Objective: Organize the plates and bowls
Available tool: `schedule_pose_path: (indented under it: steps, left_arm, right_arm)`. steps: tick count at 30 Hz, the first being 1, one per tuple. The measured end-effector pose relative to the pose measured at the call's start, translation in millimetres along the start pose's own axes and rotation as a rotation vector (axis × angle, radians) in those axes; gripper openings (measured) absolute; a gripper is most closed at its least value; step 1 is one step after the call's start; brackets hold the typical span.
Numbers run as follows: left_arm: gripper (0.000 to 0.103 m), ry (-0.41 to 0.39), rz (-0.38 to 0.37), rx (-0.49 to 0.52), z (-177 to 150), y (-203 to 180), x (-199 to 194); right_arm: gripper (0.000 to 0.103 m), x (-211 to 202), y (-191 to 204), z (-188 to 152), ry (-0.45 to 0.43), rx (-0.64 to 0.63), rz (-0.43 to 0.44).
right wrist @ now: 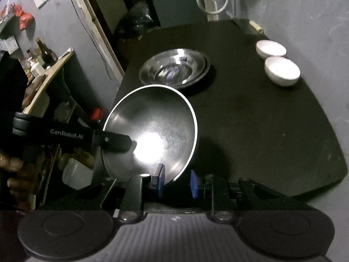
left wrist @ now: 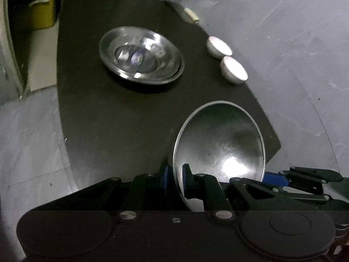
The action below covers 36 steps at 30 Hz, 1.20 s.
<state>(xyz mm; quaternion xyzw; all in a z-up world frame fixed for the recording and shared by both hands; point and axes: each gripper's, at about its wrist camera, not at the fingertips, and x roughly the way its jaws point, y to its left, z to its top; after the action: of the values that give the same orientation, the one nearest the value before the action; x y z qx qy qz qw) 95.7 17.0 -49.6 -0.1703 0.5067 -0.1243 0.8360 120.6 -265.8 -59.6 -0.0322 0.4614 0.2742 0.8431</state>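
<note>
A steel bowl (left wrist: 220, 144) is held tilted above the near end of the black table (left wrist: 109, 109). My left gripper (left wrist: 175, 179) is shut on its rim. In the right wrist view the same bowl (right wrist: 152, 128) shows with my right gripper (right wrist: 177, 183) straddling its near rim, blue pads (right wrist: 160, 180) a little apart from the metal. The left gripper's finger (right wrist: 113, 140) clamps the bowl's left rim there. A stack of steel plates (left wrist: 140, 54) sits farther back and also shows in the right wrist view (right wrist: 174, 68). Two small white bowls (left wrist: 226, 59) stand at the right edge, in the right wrist view too (right wrist: 277, 62).
The table's right edge drops to a grey floor (left wrist: 294, 54). A yellow box (left wrist: 42, 13) sits on the floor at far left. A shelf with bottles (right wrist: 41, 63) stands left of the table. A white power strip (right wrist: 256, 27) lies at the table's far corner.
</note>
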Motion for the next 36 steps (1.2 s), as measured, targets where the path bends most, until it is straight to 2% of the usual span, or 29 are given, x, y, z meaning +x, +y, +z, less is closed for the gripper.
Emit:
schedule_pose_path:
  steps: [4,7,15,27,31,34,36]
  left_arm:
    - [0.012,0.036,0.032,0.003,-8,2,2]
    - [0.013,0.066,0.044,-0.032,-10,9,7]
    - [0.013,0.088,0.093,-0.077,1,12,18]
    - [0.016,0.141,0.158,-0.101,15,12,33]
    - [0.025,0.141,0.13,-0.14,15,17,32]
    - [0.041,0.116,0.138,-0.159,16,20,23]
    - [0.043,0.089,0.149,-0.161,17,21,14]
  right_arm:
    - [0.027,13,4,-2,0.043,-0.018,-0.008]
    - [0.027,26,3,-3,0.08,-0.025,-0.005]
    - [0.027,44,0,9,0.129,-0.061,0.013]
    - [0.028,64,-16,31,0.163,-0.086,0.108]
    - [0.03,66,-18,34,0.156,-0.102,0.128]
    - [0.036,64,-21,35,0.136,-0.112,0.129]
    - [0.036,62,-24,36,0.126,-0.109,0.127]
